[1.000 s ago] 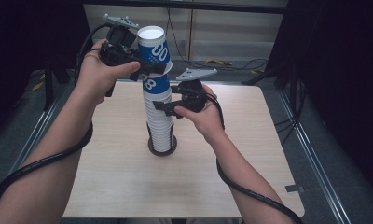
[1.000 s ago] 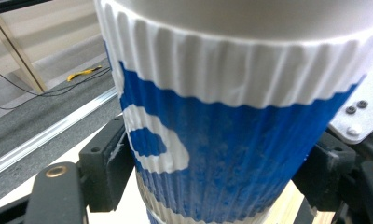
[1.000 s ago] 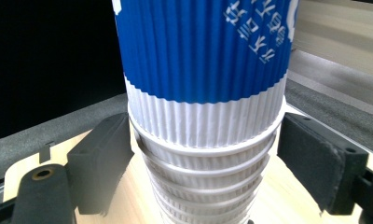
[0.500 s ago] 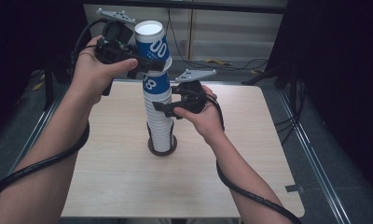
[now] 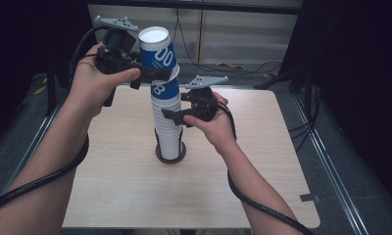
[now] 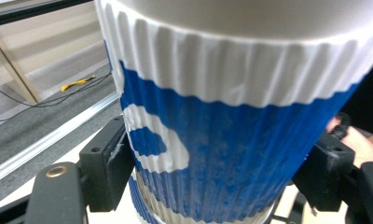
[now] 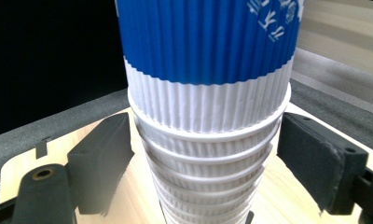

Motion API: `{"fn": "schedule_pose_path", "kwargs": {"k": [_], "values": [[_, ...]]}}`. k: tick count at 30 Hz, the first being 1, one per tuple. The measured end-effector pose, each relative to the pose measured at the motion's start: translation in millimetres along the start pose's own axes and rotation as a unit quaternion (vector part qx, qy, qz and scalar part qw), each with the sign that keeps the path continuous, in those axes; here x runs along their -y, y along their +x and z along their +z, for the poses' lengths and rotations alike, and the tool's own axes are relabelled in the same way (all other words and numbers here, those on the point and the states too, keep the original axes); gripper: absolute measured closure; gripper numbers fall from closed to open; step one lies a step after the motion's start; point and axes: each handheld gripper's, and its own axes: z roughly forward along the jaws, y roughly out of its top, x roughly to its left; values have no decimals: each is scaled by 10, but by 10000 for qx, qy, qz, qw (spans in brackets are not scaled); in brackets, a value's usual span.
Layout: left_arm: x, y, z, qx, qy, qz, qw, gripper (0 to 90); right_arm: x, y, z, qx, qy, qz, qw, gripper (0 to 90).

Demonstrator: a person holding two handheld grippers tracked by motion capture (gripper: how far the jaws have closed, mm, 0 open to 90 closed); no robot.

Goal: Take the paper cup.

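Blue-and-white ribbed paper: top cup [image 5: 157,54], lifted and tilted off the stack [image 5: 168,122], its base at or just inside the stack's top rim.
High view, left gripper [image 5: 152,73]: clamped on top cup near its lower part, hand above and left of stack.
High view, right gripper [image 5: 173,117]: around stack mid-height, from the right; contact not readable from here.
High view, stack: upright in dark round base [image 5: 170,152] near centre of wooden table [image 5: 110,181].
Left gripper view, top cup [image 6: 231,130]: between both jaws, pads [image 6: 111,163] pressed on ribbed wall either side; held firm.
Left gripper view, below: rim of next cup [image 6: 152,212] just under held cup, close, full separation unclear.
Right gripper view, stack [image 7: 208,121]: nested white rims, centred between jaws.
Right gripper view, jaws: spread fairly wide, gap visible each side, pads [image 7: 322,158] not touching; bracketing, not squeezing.
Progress, judged: grab done, separation mostly done, top cup nearly free.
Left to do, judged: clear cup fully off stack, set it down on table; many cups remain nested.
Risk, judged: second cup could ride up with the first, since the stack is not pinched.
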Motion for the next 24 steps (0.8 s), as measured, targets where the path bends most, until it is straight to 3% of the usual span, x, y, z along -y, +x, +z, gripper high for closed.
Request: {"fn": "schedule_pose_path", "kwargs": {"k": [18, 24], "values": [[-14, -244, 80, 342, -5, 247, 9991, 234, 78, -35, -112, 21, -34, 28, 10000, 172], [-42, -318, 103, 329, 53, 359, 9988, 235, 141, -71, -176, 47, -16, 61, 10000, 173]]}}
